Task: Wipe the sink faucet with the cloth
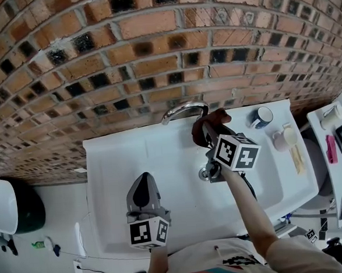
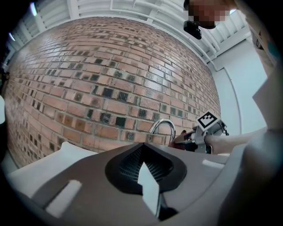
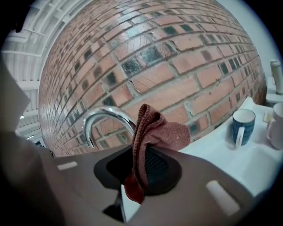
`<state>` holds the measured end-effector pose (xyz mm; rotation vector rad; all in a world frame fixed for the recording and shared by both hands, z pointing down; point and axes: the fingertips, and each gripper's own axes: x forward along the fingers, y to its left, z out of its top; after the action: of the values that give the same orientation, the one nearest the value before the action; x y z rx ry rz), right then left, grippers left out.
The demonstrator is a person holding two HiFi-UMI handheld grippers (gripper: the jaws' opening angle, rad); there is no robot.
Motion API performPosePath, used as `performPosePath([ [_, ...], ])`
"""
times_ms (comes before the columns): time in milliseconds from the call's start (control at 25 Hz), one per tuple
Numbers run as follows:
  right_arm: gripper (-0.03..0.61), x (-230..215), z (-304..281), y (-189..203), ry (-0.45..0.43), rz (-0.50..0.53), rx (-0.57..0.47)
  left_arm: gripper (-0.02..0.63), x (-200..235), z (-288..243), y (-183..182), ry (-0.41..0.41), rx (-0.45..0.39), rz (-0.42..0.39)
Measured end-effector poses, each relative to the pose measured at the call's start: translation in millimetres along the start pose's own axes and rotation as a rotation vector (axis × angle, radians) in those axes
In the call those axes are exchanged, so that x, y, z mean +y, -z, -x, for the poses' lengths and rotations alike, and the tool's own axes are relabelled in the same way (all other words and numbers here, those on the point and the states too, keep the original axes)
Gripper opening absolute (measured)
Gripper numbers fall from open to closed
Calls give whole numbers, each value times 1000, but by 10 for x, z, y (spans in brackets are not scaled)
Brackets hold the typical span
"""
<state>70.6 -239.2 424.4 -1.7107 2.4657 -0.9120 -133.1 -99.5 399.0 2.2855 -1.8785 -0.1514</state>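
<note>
A curved chrome faucet point(image 1: 184, 110) rises at the back of the white sink point(image 1: 120, 165), against the brick wall. My right gripper point(image 1: 208, 130) is shut on a dark red cloth point(image 1: 212, 123), held just right of the spout and close to it; I cannot tell if they touch. In the right gripper view the cloth point(image 3: 152, 132) bunches out of the jaws, with the faucet point(image 3: 106, 119) just behind on the left. My left gripper point(image 1: 143, 187) hangs over the basin's front left, shut and holding nothing. In its own view it point(image 2: 144, 164) points toward the faucet point(image 2: 162, 128).
A blue mug point(image 1: 262, 116) and a white cup point(image 1: 285, 136) stand on the sink's right ledge. The drain point(image 1: 205, 172) lies under my right gripper. A white shelf point(image 1: 334, 133) with small items is at far right. The brick wall is close behind.
</note>
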Motion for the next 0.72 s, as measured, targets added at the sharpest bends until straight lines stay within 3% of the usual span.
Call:
performPosePath([
  [320, 51, 644, 121, -426, -142, 9, -111, 5, 23, 5, -26, -5, -10, 12],
  [720, 51, 1261, -71, -58, -237, 226, -39, 5, 51, 23, -38, -12, -13, 12],
])
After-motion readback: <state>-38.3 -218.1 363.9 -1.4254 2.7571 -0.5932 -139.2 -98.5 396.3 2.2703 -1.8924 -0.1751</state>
